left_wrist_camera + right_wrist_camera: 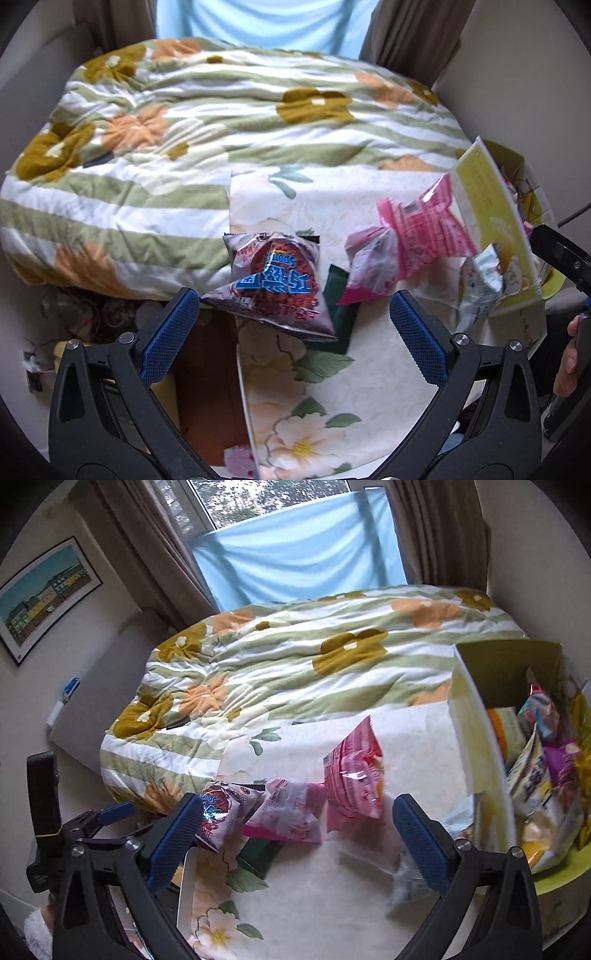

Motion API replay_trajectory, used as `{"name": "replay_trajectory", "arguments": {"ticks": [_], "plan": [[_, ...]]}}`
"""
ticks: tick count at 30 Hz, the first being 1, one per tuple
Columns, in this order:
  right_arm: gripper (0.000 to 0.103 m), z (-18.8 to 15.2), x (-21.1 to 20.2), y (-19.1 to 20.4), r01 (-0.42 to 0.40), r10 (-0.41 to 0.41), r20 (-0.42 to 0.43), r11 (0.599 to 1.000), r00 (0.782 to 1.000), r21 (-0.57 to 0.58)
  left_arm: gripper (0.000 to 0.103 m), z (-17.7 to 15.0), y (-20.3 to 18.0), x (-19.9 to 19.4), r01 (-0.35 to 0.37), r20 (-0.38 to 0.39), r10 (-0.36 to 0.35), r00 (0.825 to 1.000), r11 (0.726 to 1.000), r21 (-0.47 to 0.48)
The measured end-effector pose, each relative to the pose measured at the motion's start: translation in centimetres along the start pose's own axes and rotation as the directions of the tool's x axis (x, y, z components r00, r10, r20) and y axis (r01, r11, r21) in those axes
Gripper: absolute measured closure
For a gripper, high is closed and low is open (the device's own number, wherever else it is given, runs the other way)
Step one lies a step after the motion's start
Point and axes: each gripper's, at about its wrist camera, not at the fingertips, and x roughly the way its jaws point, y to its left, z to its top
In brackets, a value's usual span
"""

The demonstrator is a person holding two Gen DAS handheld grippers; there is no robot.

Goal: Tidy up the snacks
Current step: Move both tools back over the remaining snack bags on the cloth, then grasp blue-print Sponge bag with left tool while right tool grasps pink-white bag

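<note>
On the floral-print table cloth (369, 387) lie several snack packets beside a yellow-green cardboard box (476, 738) that stands at the right, already holding mixed packets. The silver-and-maroon crinkled snack bag with blue lettering (275, 284) lies flat near the table's left edge, its long axis running from upper left to lower right and its print upside down to the left wrist camera. A dark green flat wrapper (341, 314) is mostly hidden beneath it. A bright pink plastic packet (354, 779) is tilted up on end, its top corner pointing toward the striped flowered quilt (295, 664); a paler pink packet (288, 812) lies just left of it. A crumpled silvery wrapper (476, 291) sits against the box wall, blurred in the right wrist view, so its shape is probably unreliable there. The left gripper (295, 325) and the right gripper (295, 830) both have their blue-padded jaws spread wide, holding nothing.
</note>
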Motion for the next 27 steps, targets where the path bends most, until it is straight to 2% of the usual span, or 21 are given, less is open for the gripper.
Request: {"name": "replay_trajectory", "arguments": {"ticks": [4, 8, 11, 15, 20, 22, 24, 27], "plan": [[0.001, -0.3, 2.6, 0.8, 0.038, -0.037, -0.025, 0.998, 0.999, 0.040, 0.001, 0.6, 1.1, 4.2, 0.026, -0.077, -0.025, 0.997, 1.000, 0.014], [0.001, -0.7, 4.9, 1.4, 0.067, -0.063, -0.058, 0.996, 0.996, 0.056, 0.001, 0.8, 1.8, 7.0, 0.052, -0.109, -0.051, 0.993, 0.999, 0.008], [0.004, -1.0, 6.8, 1.9, 0.075, -0.070, -0.089, 0.995, 0.994, 0.059, 0.001, 0.9, 1.6, 8.9, 0.046, -0.136, -0.043, 0.990, 0.999, 0.020], [0.013, -1.1, 8.6, 2.5, 0.081, -0.076, -0.115, 0.996, 0.990, 0.040, 0.001, 1.0, 1.3, 9.9, 0.010, -0.120, -0.005, 0.993, 0.999, 0.042], [0.015, -1.2, 10.6, 2.2, 0.081, -0.075, -0.143, 0.996, 0.987, 0.033, 0.001, 1.1, 1.2, 11.3, 0.000, -0.128, 0.005, 0.992, 0.999, 0.042], [0.016, -1.3, 11.3, 2.0, 0.076, -0.070, -0.156, 0.996, 0.985, 0.034, 0.007, 1.1, 1.1, 11.6, -0.002, -0.129, 0.007, 0.992, 0.999, 0.041], [0.017, -1.4, 12.0, 1.8, 0.065, -0.058, -0.168, 0.997, 0.984, 0.033, 0.018, 1.0, 1.1, 11.8, -0.013, -0.141, 0.018, 0.990, 0.999, 0.039], [0.019, -1.5, 13.0, 1.8, 0.051, -0.045, -0.190, 0.998, 0.981, 0.023, 0.023, 0.7, 1.3, 12.2, -0.011, -0.158, 0.016, 0.987, 0.999, 0.030]]}}
